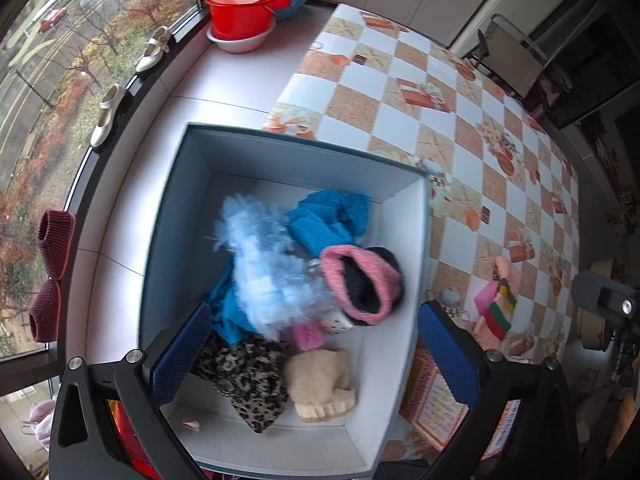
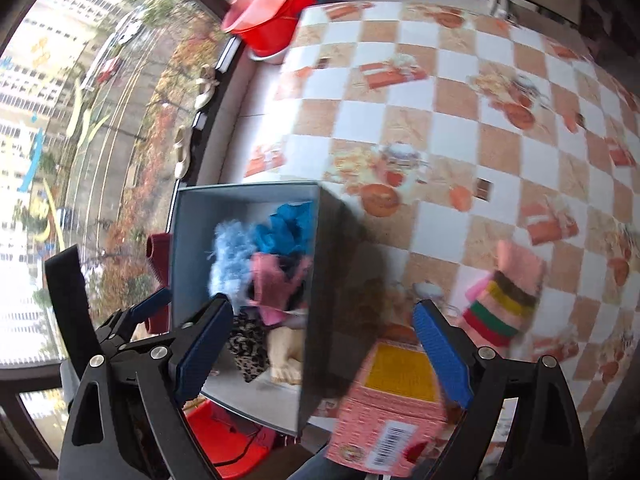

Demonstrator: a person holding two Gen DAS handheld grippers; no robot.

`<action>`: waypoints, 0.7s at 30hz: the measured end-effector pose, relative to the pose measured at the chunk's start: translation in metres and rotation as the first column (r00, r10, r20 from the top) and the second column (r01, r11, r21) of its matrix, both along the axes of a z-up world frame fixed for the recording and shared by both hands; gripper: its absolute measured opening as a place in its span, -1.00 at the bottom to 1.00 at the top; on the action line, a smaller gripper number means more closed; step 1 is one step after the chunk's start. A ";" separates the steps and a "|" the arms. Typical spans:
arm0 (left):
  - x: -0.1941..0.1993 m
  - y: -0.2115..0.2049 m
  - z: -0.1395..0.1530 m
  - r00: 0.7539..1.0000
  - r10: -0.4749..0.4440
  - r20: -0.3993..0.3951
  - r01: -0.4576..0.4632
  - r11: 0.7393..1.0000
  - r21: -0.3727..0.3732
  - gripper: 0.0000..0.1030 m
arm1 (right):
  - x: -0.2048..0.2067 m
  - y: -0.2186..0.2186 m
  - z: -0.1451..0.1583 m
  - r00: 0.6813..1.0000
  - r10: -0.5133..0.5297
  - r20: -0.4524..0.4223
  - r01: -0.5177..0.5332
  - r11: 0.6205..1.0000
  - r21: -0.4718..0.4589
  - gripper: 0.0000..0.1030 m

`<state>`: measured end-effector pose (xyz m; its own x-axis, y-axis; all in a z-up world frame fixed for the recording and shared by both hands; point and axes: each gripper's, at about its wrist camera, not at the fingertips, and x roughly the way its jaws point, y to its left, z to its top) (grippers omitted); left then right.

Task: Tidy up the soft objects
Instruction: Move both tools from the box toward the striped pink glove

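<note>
A grey open box [image 1: 176, 184] holds soft things: a fluffy light-blue piece [image 1: 260, 264], a bright blue cloth [image 1: 324, 220], a pink-rimmed black sock [image 1: 360, 284], a leopard-print piece [image 1: 248, 380] and a cream fleece slipper [image 1: 320, 380]. My left gripper [image 1: 314, 356] is open and empty, just above the box. A pink striped sock [image 2: 504, 300] lies on the checked tablecloth right of the box [image 2: 320, 280]; it also shows in the left wrist view [image 1: 496, 308]. My right gripper [image 2: 324, 356] is open and empty, over the box's right wall. The left gripper's fingers [image 2: 152, 304] show beside the box.
A pink carton [image 2: 392, 400] sits near the table's front edge. Stacked red and pink basins [image 1: 248, 4] stand on the window sill, with cream shoes [image 1: 108, 116] and maroon knitted slippers [image 1: 52, 276] along the window. A chair [image 1: 508, 52] stands behind the table [image 1: 440, 120].
</note>
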<state>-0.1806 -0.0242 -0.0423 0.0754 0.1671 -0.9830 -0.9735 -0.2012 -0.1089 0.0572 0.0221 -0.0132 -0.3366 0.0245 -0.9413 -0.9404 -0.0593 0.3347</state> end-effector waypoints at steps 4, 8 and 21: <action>0.028 0.006 0.006 0.999 -0.048 0.011 0.048 0.999 0.001 1.00 | 0.063 0.002 -0.017 0.992 -0.110 0.057 0.112 0.993 -0.042 0.80; 0.052 0.012 0.008 0.996 -0.091 0.015 0.092 0.996 -0.013 1.00 | 0.114 0.004 -0.051 0.975 -0.197 0.102 0.209 0.969 -0.131 0.80; 0.097 0.016 0.006 0.991 -0.132 -0.009 0.131 0.988 -0.077 1.00 | 0.133 -0.004 -0.169 0.972 -0.231 0.046 0.234 0.921 -0.312 0.80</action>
<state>-0.0839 -0.0081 -0.0367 0.0781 0.0815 -0.9936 -0.9934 -0.0782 -0.0844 0.1906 0.0183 -0.1819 -0.3497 -0.1956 -0.9162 -0.9177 0.2682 0.2930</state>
